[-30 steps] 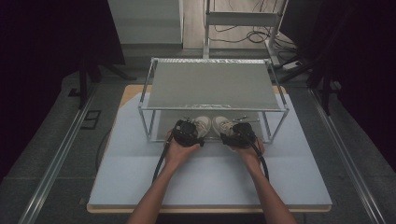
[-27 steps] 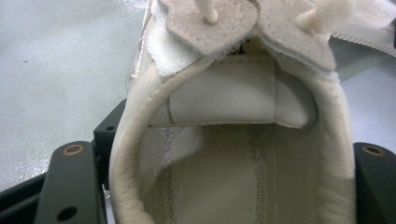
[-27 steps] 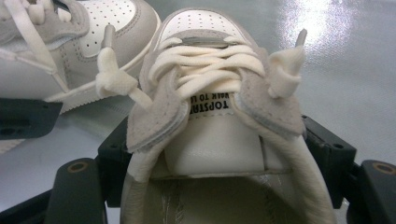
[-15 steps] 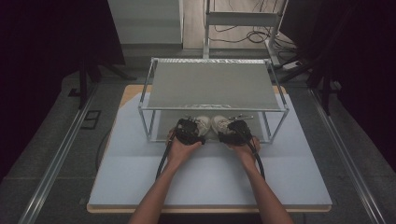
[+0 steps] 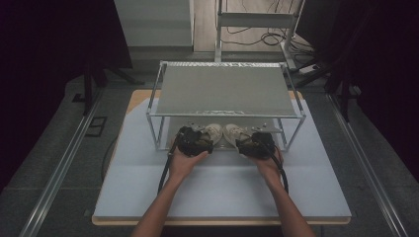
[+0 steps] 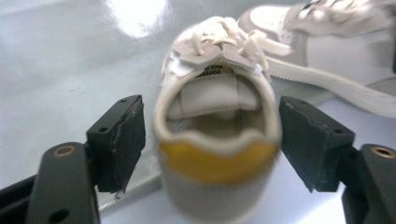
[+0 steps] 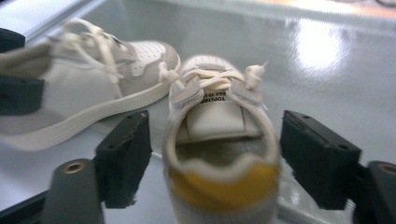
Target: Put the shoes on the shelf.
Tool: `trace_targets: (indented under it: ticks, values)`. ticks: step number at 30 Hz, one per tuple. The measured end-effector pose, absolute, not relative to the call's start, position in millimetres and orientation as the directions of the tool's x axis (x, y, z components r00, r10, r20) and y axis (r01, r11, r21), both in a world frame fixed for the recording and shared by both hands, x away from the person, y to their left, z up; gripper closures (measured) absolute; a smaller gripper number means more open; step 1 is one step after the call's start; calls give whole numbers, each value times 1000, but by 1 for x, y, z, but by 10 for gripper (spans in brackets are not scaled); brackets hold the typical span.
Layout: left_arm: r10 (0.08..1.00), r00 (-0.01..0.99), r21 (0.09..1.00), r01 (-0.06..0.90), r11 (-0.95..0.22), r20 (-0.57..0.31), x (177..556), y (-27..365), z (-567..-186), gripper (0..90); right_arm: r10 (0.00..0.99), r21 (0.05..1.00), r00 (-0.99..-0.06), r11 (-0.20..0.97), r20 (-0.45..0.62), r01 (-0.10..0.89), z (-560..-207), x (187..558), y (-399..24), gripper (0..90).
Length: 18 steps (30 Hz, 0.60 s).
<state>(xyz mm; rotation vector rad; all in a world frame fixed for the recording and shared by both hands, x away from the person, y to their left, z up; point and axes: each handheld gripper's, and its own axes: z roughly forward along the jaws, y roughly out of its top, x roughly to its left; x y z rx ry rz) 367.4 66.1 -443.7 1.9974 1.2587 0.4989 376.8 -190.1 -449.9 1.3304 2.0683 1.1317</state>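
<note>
Two white sneakers are seen at the front edge of a metal shelf rack (image 5: 225, 91) that stands on the pale worktop (image 5: 222, 187). In the high view the rack's grey top panel is seen above them, and the shoes lie side by side on the low level beneath it, their toes pointed toward the back.

The left sneaker (image 6: 219, 126) is framed heel-first in the left gripper view. A yellow tab is carried on its heel, and cream laces are tied over the tongue. The left tongs (image 6: 212, 142) are spread wide, one black jaw on each side of the heel; a small gap is visible on both sides, so the shoe is bracketed but not pinched. The other shoe is seen beyond it at the upper right, lying at an angle.

The right sneaker (image 7: 222, 140) is shown the same way in the right gripper view, with the yellow heel tab nearest the camera. The right tongs (image 7: 215, 156) are likewise spread, the jaws standing apart from the shoe's sides with clear space between pad and shoe. Its partner is seen at the upper left.

In the high view the left hand (image 5: 184, 163) and the right hand (image 5: 267, 165) are held just in front of the rack, each wrapped around its gripper, with cables trailing back along the forearms.
</note>
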Motion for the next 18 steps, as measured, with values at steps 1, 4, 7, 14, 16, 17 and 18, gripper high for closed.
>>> trace_targets:
  ticks: [1, 4, 7, 14, 16, 17, 18]
  values:
    - [888, 455, 747, 611, -263, -60, 363, 70, -443, 306, 889, 824, -452, 203, 71, 530, -448, 373, -194, 282]
    - [890, 449, 761, 603, -241, -74, 350, 82, -442, 395, 886, 841, -456, 186, 80, 508, -444, 361, -207, 338]
    - [887, 454, 769, 596, -230, -87, 341, 95, -444, 482, 880, 853, -465, 168, 97, 494, -443, 352, -220, 408]
    - [889, 445, 772, 600, -208, -106, 331, 117, -458, 655, 869, 854, -482, 163, 112, 494, -450, 341, -240, 598]
    - [892, 438, 763, 613, -204, -114, 332, 123, -464, 684, 869, 851, -480, 161, 118, 500, -453, 340, -243, 648]
    - [891, 438, 758, 620, -202, -121, 332, 126, -467, 696, 869, 849, -481, 165, 115, 501, -455, 340, -245, 670]
    - [890, 436, 752, 629, -197, -131, 333, 128, -470, 709, 870, 850, -479, 162, 116, 502, -457, 340, -247, 693]
